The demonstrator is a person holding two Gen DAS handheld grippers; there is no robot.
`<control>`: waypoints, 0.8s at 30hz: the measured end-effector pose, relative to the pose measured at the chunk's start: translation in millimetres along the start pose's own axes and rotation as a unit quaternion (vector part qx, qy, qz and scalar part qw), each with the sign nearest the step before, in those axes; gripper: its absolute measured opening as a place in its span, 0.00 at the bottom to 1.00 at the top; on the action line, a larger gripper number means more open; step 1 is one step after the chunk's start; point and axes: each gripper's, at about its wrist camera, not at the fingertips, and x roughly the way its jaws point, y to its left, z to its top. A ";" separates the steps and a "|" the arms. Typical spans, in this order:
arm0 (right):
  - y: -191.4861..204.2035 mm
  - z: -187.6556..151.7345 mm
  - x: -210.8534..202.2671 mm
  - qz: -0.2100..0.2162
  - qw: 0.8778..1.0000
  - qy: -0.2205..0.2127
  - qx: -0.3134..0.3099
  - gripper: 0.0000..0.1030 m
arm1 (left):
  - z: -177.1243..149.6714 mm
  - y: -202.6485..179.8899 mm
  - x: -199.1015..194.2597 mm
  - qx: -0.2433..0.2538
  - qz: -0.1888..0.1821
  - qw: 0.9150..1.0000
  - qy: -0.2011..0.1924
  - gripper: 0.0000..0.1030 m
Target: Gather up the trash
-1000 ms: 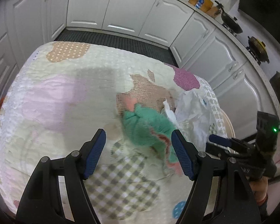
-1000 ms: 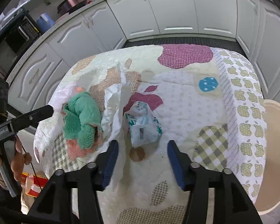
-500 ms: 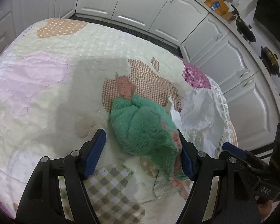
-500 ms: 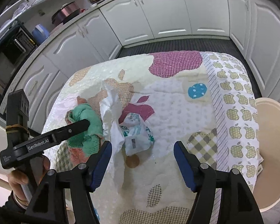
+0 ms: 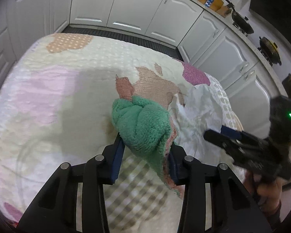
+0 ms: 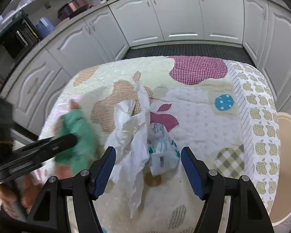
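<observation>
On the left side of the quilt-covered counter (image 5: 48, 101), the left gripper (image 5: 143, 155) is closing its jaws on the green fluffy cloth (image 5: 141, 122), and the blue pads already press into the bundle from both sides. I take this as the pick-up step for the cloth, with the grip nearly made. What it calls for next, I think, is a firm squeeze and a clean lift, since a pink edge of the cloth hangs loose below the pads and could drag across the quilt.

Just right of the cloth lies the crumpled white tissue (image 6: 133, 136), touching it or nearly so, with a long tail trailing toward the near edge. Beside that, touching the tissue, sits a small printed plastic wrapper (image 6: 163, 151). The right gripper (image 6: 148, 169) hovers over these two with its jaws wide and opening, the tissue and wrapper between the pads but not pinched. It needs to come down and close on them.

At the far right, beyond the counter's edge, a pale round bin (image 6: 289, 155) shows only its rim; I cannot tell what is inside.
</observation>
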 end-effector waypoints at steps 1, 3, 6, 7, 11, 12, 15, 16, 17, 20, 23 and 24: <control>1.1 0.8 4.3 -0.002 1.000 0.003 0.005 0.68 | -1.5 1.9 -2.6 0.003 0.006 1.000 0.002 0.37; 4.2 2.0 12.4 0.003 1.000 0.010 0.018 0.70 | -5.1 6.0 -5.8 0.005 0.016 1.000 0.001 0.37; 13.4 1.9 19.5 -0.006 1.000 0.003 0.018 0.75 | -8.7 8.4 -4.8 0.011 0.032 0.999 -0.001 0.37; 17.4 1.1 22.0 -0.010 1.000 0.004 0.012 0.75 | -10.1 8.7 -1.9 0.013 0.038 0.999 -0.001 0.37; 35.2 -4.1 29.9 -0.047 0.998 0.001 -0.044 0.75 | -12.5 9.0 6.0 0.011 0.039 0.999 0.001 0.37; 36.8 -5.6 30.8 -0.055 0.997 -0.002 -0.055 0.67 | -12.3 8.9 6.2 0.010 0.039 0.999 0.000 0.37; 26.9 -5.1 26.0 -0.051 0.998 -0.013 -0.046 0.37 | -11.8 8.0 6.1 0.008 0.036 0.999 -0.002 0.37; 20.3 -4.7 23.0 -0.035 0.999 -0.012 -0.033 0.33 | -11.8 7.1 5.3 0.009 0.035 0.999 -0.002 0.37; 13.5 -4.3 18.1 -0.016 1.000 -0.011 -0.019 0.28 | -11.6 5.6 4.2 0.011 0.034 0.999 -0.004 0.36; 5.6 -6.4 6.6 0.000 1.000 -0.016 -0.014 0.26 | -12.1 0.4 -0.4 0.015 0.022 1.000 -0.008 0.36; -1.1 -11.4 -5.2 0.018 1.000 -0.018 -0.004 0.26 | -12.2 -7.4 -4.0 0.021 0.017 1.000 -0.015 0.36; -4.4 -13.5 -9.0 0.027 0.999 -0.019 0.003 0.26 | -12.6 -10.4 -4.3 0.022 0.014 1.000 -0.015 0.36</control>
